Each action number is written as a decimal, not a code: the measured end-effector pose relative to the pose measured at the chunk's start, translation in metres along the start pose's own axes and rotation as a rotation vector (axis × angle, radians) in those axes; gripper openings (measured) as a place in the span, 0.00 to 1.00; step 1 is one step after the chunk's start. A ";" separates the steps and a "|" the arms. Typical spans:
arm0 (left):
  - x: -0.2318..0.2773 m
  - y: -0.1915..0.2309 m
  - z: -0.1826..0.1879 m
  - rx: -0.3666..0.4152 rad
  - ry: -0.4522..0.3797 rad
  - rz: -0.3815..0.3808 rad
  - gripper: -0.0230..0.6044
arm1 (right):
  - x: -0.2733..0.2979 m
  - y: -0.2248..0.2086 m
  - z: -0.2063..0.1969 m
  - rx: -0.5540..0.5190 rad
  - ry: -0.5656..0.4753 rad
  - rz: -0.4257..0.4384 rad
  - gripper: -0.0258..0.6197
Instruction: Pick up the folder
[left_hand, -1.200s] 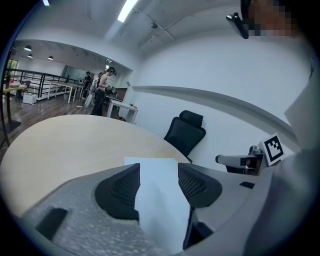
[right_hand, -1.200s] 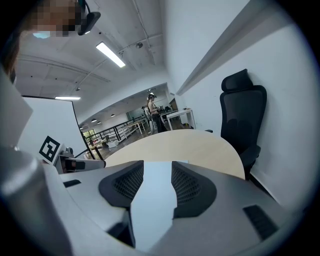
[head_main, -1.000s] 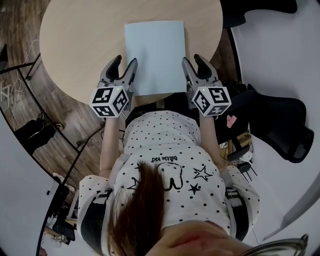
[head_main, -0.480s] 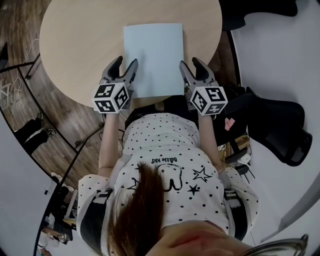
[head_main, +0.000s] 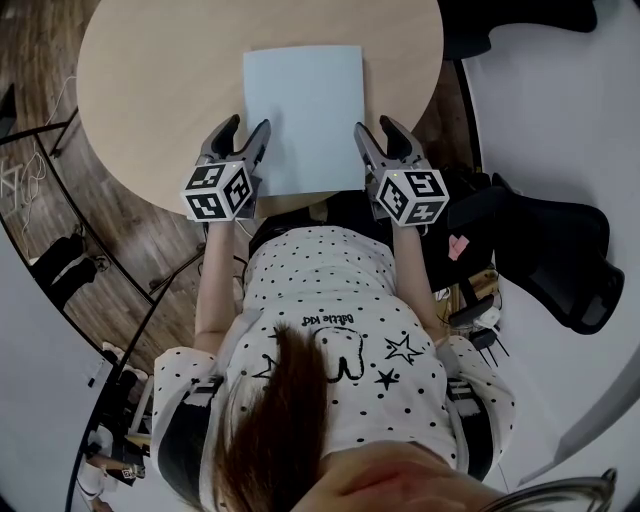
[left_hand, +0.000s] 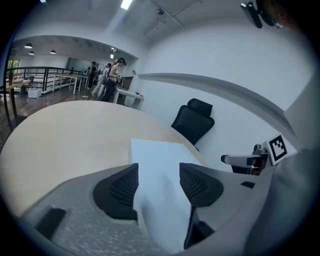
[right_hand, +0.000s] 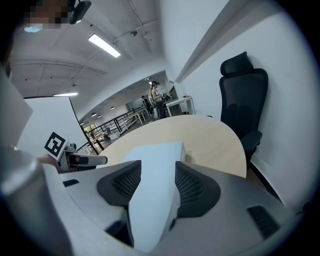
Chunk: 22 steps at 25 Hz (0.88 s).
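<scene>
Two grippers flanking the folder's near end, jaws standing wide.

The pale blue folder (head_main: 303, 115) is lying flat on the round wooden surface (head_main: 150, 90), with its near short edge close to the rim in front of the person. The left gripper (head_main: 247, 124) is sitting at the folder's left long edge by the near corner, and the right gripper (head_main: 375, 125) is mirroring it at the right long edge. Both are pointing forward and down. Each gripper's jaws have just been opening and are standing wide apart. In each gripper view the folder is showing in the gap between the jaws, but the pads are not pressing on it. Whether any jaw tip is touching the folder or the surface is unclear. A black chair (head_main: 560, 260) is standing beside the surface on the person's right.
</scene>
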<state>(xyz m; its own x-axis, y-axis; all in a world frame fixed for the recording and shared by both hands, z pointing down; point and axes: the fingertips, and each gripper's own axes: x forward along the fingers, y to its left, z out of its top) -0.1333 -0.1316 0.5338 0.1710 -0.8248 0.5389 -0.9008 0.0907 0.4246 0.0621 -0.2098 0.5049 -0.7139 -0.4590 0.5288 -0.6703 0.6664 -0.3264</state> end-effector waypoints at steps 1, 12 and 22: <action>0.000 0.001 -0.001 -0.003 0.005 0.000 0.44 | 0.001 0.000 -0.001 0.001 0.005 0.000 0.37; 0.006 0.010 -0.013 -0.021 0.040 0.012 0.46 | 0.009 -0.007 -0.021 0.039 0.057 0.001 0.38; 0.016 0.020 -0.032 -0.072 0.091 0.016 0.49 | 0.016 -0.012 -0.032 0.083 0.092 0.002 0.38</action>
<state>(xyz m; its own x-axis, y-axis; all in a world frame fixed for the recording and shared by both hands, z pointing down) -0.1357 -0.1250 0.5736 0.1954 -0.7692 0.6084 -0.8731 0.1461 0.4652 0.0653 -0.2063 0.5423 -0.6960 -0.3992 0.5968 -0.6863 0.6142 -0.3895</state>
